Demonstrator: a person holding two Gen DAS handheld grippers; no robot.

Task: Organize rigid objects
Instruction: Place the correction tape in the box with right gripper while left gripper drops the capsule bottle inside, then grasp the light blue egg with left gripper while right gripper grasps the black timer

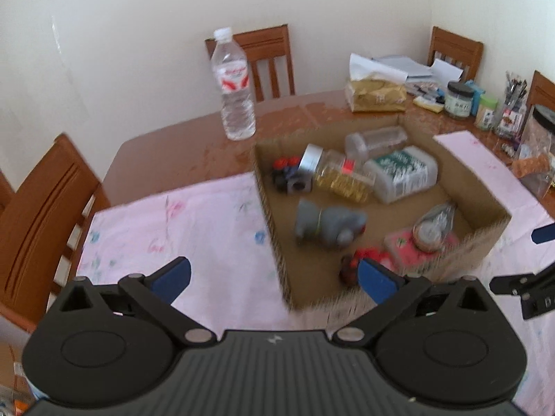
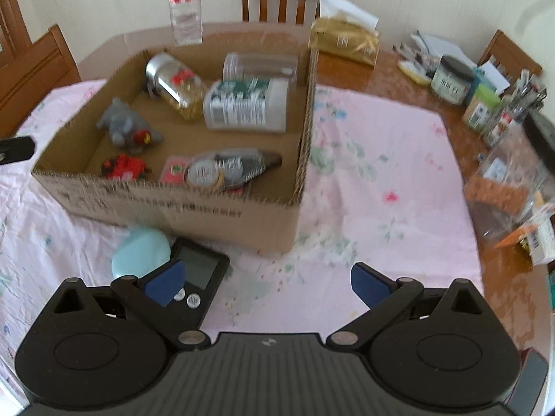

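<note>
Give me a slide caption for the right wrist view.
Open right gripper above a pink cloth, near a cardboard box of jars and toys, with a black timer beside it.

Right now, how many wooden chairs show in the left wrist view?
4: near chair at left, second chair behind the bottle, third chair far right, fourth chair at the edge. Others may be hidden.

A home dining room: a brown wooden desk [image 1: 180,159] under a pink floral cloth [image 2: 381,173], wooden slat-back chairs [image 1: 267,59] against plain white walls, a tissue pack [image 2: 343,40], food jars [image 2: 451,79], papers [image 1: 399,66] and a water bottle [image 1: 236,86].
</note>
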